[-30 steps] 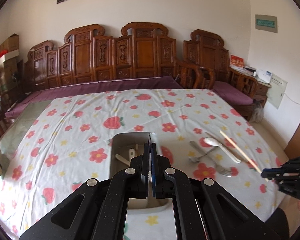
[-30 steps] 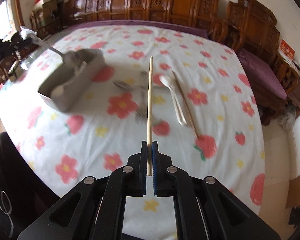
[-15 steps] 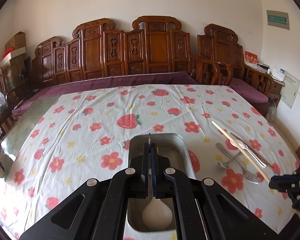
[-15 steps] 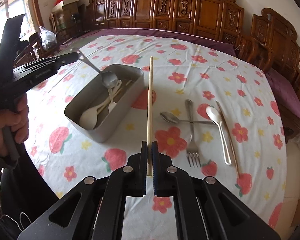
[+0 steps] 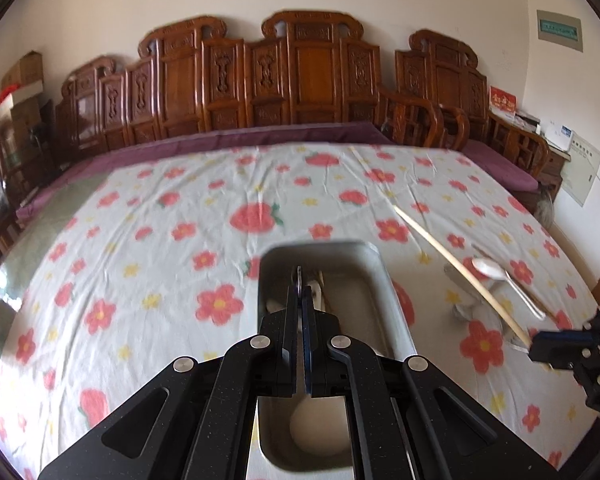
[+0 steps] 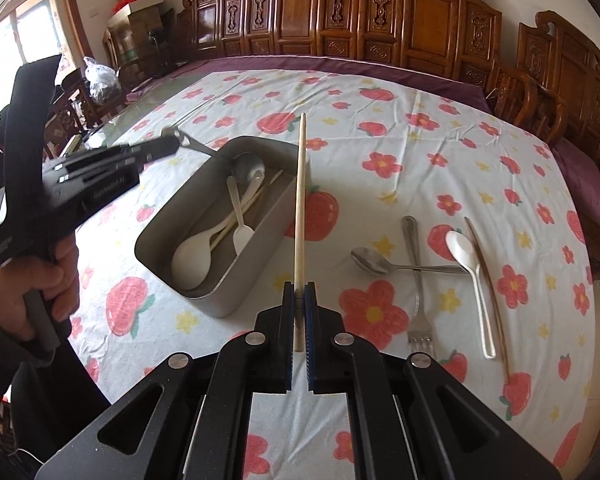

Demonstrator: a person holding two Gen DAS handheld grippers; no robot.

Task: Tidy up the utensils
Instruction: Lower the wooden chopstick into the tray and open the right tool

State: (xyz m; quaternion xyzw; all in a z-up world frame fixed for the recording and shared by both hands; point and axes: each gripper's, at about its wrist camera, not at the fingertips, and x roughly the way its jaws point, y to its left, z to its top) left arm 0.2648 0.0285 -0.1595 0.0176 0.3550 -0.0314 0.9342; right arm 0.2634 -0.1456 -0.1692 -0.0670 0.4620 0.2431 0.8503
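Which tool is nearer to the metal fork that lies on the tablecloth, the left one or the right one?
Right. The right tool, shut on a chopstick, hangs just left of the fork. The left tool holds a metal spoon over the tray, farther away.

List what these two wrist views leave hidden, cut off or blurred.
- Left wrist view: the left gripper covers the middle of the grey metal tray, hiding its contents.
- Left wrist view: the metal fork and spoon beside the white plastic spoon are blurred.
- Right wrist view: the pale wooden chopstick has its lower end hidden between the right gripper pads.
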